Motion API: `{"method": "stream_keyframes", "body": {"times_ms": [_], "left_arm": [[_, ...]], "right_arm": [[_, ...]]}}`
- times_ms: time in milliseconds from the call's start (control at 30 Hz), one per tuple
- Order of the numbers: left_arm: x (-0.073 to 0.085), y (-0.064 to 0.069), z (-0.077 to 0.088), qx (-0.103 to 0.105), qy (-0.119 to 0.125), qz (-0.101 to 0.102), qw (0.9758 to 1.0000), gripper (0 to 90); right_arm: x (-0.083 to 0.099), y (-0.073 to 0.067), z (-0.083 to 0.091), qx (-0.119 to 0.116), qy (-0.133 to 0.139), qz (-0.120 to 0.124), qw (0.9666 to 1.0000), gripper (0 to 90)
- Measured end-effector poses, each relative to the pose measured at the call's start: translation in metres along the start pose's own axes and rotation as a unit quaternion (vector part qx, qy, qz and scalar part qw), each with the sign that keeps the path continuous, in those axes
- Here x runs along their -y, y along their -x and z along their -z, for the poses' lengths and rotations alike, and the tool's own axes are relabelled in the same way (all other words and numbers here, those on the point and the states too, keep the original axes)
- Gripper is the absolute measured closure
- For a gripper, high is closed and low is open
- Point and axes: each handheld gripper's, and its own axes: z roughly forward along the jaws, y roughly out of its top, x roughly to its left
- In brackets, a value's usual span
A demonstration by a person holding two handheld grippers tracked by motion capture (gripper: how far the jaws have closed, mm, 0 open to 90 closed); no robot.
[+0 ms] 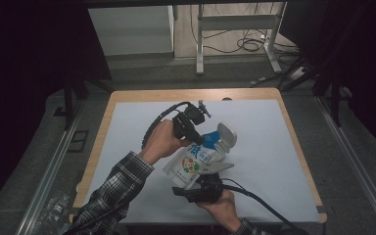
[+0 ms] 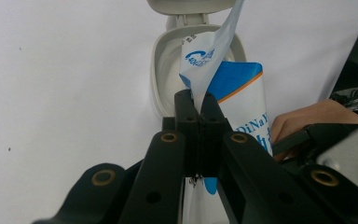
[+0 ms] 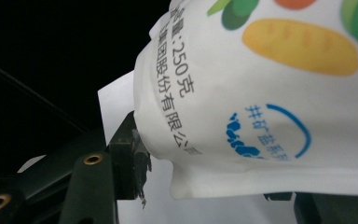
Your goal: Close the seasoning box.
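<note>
A: What is seen nearest the person's edge of the surface [image 1: 127, 147]?

B: The right gripper [image 1: 199, 192] is seen there, just below the bag [image 1: 192, 161]. The bag's sealed bottom end is set between its jaws; one pad is seen touching the bag's edge in the right gripper view, and a firm grip cannot be confirmed.

A: And the bag itself?

B: A white pouch with blue print and a fruit picture is held above the surface near its middle, tilted, with its bottom toward the right gripper.

A: What is found beyond the bag?

B: The left gripper [image 1: 196, 138] is placed at the bag's upper end. Its jaws are clenched on a strip [image 2: 214, 51] of the bag's torn top. Just past that end, a white container [image 2: 165, 79] with its hinged lid [image 1: 226, 133] opened is seen.
</note>
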Motion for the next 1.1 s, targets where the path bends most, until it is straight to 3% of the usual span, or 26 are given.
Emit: {"method": "stream_keyframes", "body": {"times_ms": [467,800,1100], "left_arm": [[0.022,-0.009,0.003,0.025,0.060,0.004,0.9979,90.0],[0.034,-0.013,0.006,0.043,0.091,-0.001,0.9949,90.0],[0.046,-0.018,0.005,0.050,0.116,0.006,0.9920,90.0]], "right_arm": [[0.005,0.006,0.003,0.027,-0.025,0.004,0.9993,39.8],[0.008,0.013,0.014,0.035,-0.019,-0.004,0.9992,37.2],[0.009,0.011,0.025,0.042,-0.012,0.015,0.9989,37.4]]}}
